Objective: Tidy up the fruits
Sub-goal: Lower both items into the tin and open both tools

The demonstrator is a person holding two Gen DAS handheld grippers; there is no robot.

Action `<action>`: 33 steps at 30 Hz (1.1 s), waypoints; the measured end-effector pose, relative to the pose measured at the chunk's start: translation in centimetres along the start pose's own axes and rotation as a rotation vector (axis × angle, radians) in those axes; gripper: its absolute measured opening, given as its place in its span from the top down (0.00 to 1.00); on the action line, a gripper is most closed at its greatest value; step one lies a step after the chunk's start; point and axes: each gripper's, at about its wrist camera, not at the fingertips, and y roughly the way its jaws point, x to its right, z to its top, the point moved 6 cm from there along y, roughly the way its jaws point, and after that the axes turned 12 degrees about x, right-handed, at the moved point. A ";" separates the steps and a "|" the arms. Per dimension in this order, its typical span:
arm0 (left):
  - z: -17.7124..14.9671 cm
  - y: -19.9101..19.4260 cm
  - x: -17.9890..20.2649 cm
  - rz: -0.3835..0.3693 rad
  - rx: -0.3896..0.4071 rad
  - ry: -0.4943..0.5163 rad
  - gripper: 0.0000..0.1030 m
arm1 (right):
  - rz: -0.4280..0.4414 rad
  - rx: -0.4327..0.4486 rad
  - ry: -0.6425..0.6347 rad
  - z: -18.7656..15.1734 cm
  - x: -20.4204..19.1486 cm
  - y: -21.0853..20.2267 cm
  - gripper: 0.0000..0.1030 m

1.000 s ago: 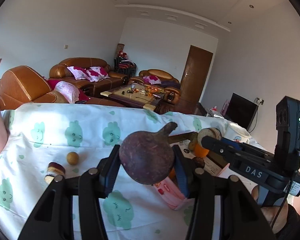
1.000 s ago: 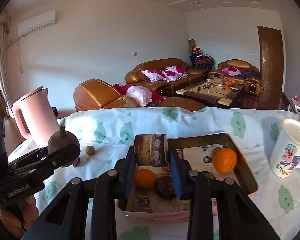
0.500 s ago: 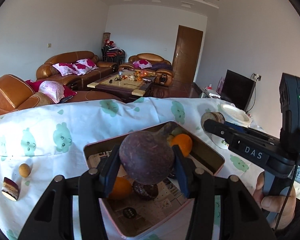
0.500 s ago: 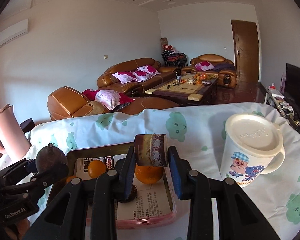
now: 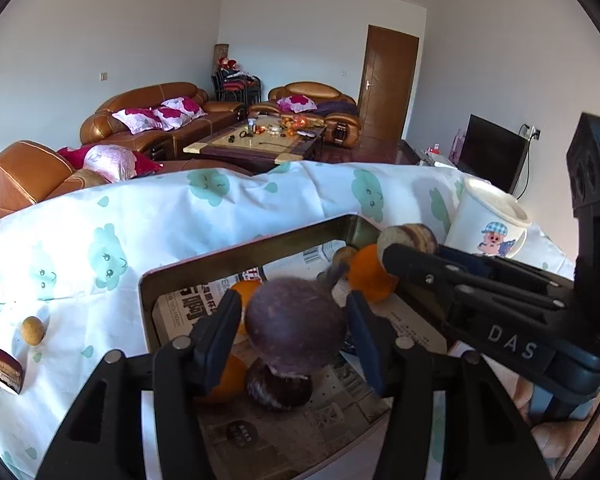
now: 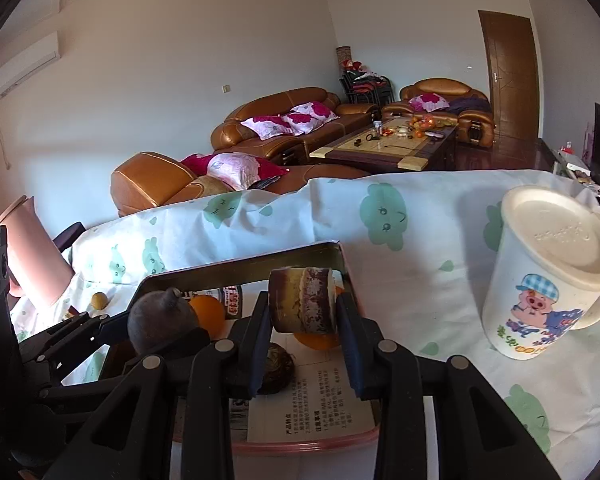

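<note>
The surface [image 6: 440,280] has a white cloth with green prints. On it stands a tray [image 5: 260,252] lined with paper, holding oranges [image 5: 370,276]. Over the tray, the left gripper [image 5: 294,330] is opening; the purple fruit [image 5: 296,330] is between its fingers, with gaps at both sides. The right gripper [image 6: 302,320] is closed tight on a cake piece [image 6: 302,300] above the tray.

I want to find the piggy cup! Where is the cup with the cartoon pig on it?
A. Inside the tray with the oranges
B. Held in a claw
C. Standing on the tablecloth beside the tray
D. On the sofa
C: the piggy cup stands on the cloud-print tablecloth, to the right of the tray, outside its rim and in neither claw.
</note>
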 end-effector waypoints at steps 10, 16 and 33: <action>2.4 -5.8 -3.9 0.185 0.190 0.000 0.03 | 0.020 0.130 0.071 1.9 0.4 -2.4 0.56; 1.4 -8.3 -9.8 0.321 0.217 -0.113 0.00 | -0.088 0.216 0.066 2.6 1.4 -3.6 0.35; -1.7 -9.9 -13.6 0.468 0.194 -0.031 0.01 | -0.279 0.250 0.088 1.1 3.2 -5.3 0.35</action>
